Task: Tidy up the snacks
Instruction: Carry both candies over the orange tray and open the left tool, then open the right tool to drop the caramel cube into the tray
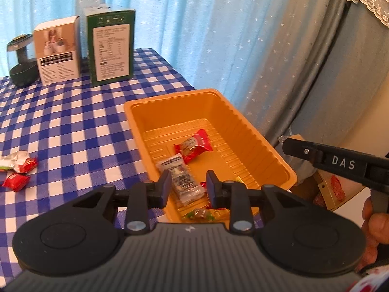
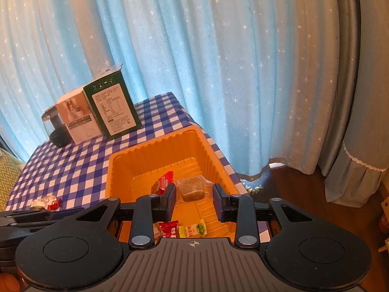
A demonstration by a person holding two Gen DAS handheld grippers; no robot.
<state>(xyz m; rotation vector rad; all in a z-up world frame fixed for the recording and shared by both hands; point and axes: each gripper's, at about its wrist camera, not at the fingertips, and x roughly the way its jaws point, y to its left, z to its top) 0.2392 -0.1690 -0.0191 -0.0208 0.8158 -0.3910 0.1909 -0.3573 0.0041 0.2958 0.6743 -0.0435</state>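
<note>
An orange plastic tray (image 1: 243, 126) stands on the blue checked tablecloth by the table's right edge. In it lie a red packet (image 1: 193, 146), a silver-clear packet (image 1: 181, 180) and a green-yellow candy (image 1: 201, 213). My left gripper (image 1: 189, 187) hovers over the tray's near end, open, with the silver-clear packet between its fingers but not pinched. My right gripper (image 2: 194, 198) is shut on a clear packet with a brown block (image 2: 192, 189), seen against the tray (image 2: 136, 160). From the left wrist view the right gripper (image 1: 287, 146) sits just right of the tray. Loose red and white snacks (image 1: 17, 168) lie at the table's left.
A white box (image 1: 58, 51), a green box (image 1: 111, 48) and a dark appliance (image 1: 22, 60) stand at the table's back. A starry blue curtain (image 2: 218, 73) hangs behind. Wooden floor (image 2: 304, 194) lies beyond the table's right edge. A person's hand (image 1: 374, 231) holds the right gripper.
</note>
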